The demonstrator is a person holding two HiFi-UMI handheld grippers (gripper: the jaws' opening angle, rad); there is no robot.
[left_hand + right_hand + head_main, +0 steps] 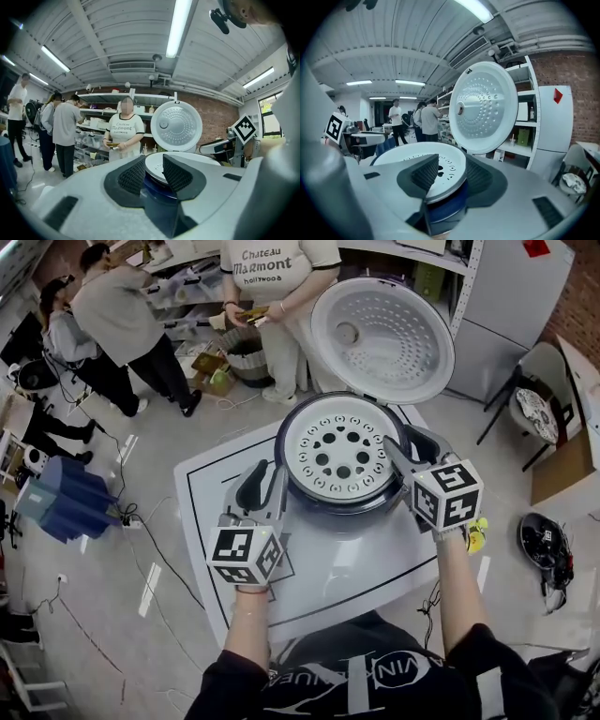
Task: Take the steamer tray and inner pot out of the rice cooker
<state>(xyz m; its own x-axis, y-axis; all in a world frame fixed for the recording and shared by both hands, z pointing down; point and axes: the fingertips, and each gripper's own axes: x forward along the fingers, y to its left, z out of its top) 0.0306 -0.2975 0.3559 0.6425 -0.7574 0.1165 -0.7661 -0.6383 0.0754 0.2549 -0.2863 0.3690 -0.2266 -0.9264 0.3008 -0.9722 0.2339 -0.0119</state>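
Observation:
The rice cooker (349, 505) stands on the table with its lid (382, 338) swung up and back. The white steamer tray (342, 454), full of round holes, sits in its mouth and hides the inner pot. My left gripper (270, 476) is at the cooker's left side, open, the tray's rim (154, 165) showing just beyond its fingertips. My right gripper (410, 446) is at the cooker's right side, also open. In the right gripper view the tray's edge (412, 154) runs between the two pads, and a gap shows on both sides.
The cooker rests on a white table (375, 568) marked with a black line. Behind it a person in a white shirt (281, 277) stands close, and two more people (112, 315) are at the back left. A blue bundle (66, 498) lies on the floor at left.

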